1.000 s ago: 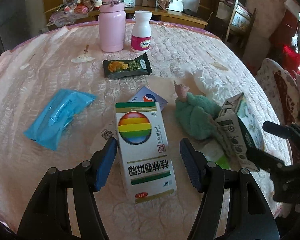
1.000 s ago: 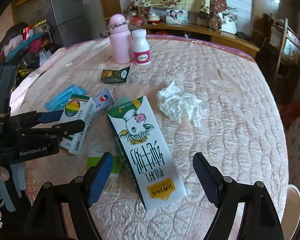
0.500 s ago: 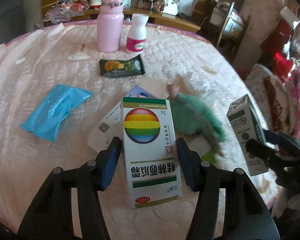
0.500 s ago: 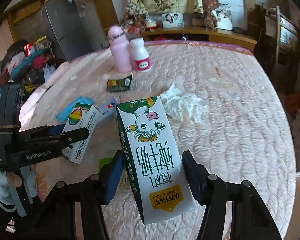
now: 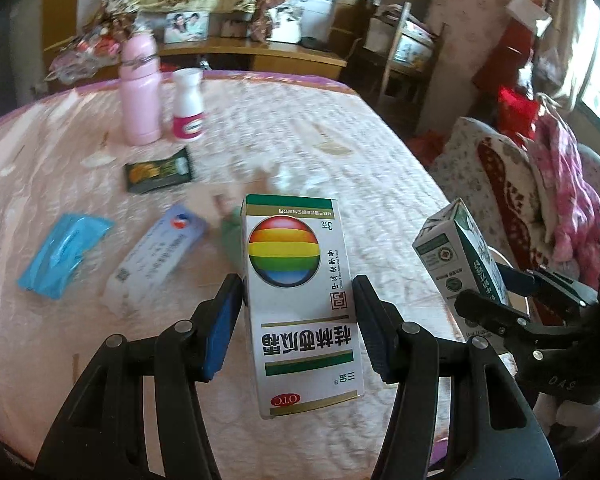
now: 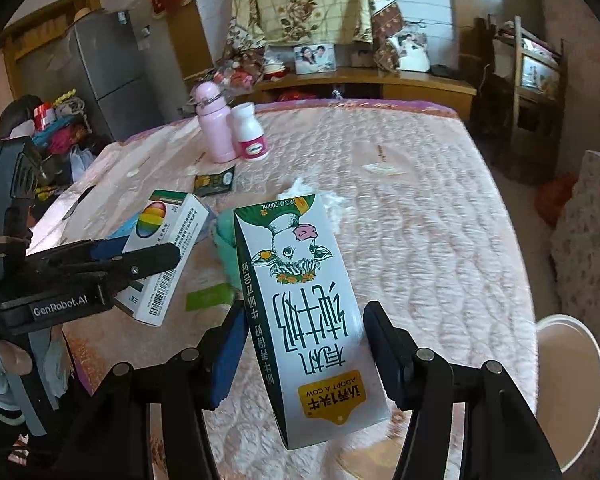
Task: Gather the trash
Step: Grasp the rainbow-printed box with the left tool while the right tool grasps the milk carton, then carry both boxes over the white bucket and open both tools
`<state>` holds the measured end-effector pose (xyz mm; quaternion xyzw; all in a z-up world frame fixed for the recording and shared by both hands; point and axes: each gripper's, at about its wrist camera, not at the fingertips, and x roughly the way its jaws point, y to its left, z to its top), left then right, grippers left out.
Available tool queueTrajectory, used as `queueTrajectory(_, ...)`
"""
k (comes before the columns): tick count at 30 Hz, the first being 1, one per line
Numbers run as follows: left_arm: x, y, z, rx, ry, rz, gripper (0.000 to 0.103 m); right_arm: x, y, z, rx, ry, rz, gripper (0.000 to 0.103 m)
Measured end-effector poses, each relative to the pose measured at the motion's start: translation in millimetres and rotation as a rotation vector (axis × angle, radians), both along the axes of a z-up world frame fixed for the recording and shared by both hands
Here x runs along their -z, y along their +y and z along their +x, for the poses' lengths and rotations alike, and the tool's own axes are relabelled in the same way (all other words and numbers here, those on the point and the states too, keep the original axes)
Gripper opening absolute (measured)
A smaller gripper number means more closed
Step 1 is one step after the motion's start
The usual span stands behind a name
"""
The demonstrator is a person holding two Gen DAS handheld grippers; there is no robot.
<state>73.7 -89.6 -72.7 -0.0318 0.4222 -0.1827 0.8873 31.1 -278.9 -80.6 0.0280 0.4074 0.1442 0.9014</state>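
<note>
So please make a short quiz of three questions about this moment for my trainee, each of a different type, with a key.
1. True or false: the left gripper is shut on the white medicine box with the rainbow ball.
2. Multiple choice: what does the right gripper hold? A) the pink bottle B) the milk carton with the cow C) the blue packet
3. Fill the gap: the white pill bottle stands upright beside the ____ bottle at the far side of the table.

Key: 1 true; 2 B, the milk carton sits between its fingers; 3 pink.
</note>
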Motion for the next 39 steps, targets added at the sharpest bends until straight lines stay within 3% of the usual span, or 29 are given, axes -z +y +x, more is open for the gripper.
queueTrajectory(11, -15, -76, -5, 0.131, -0.023, 0.003, 0.055, -23, -68, -28, 0.131, -0.034, -0.023, 0.057)
queueTrajectory(20, -21, -146, -7, 0.252, -0.001, -0.021, 0.055, -24, -142, -46, 0.260, -0.016, -0.041, 0.057)
queueTrajectory(26, -20, -198, -11, 0.333, 0.006, -0.019, 0.055, -13, -189, -59, 0.345, 0.015, -0.061, 0.057)
queueTrajectory(39, 15, -303, -15, 0.456, 0.078, -0.003, 0.055, 27, -272, -86, 0.532, 0.096, -0.033, 0.055)
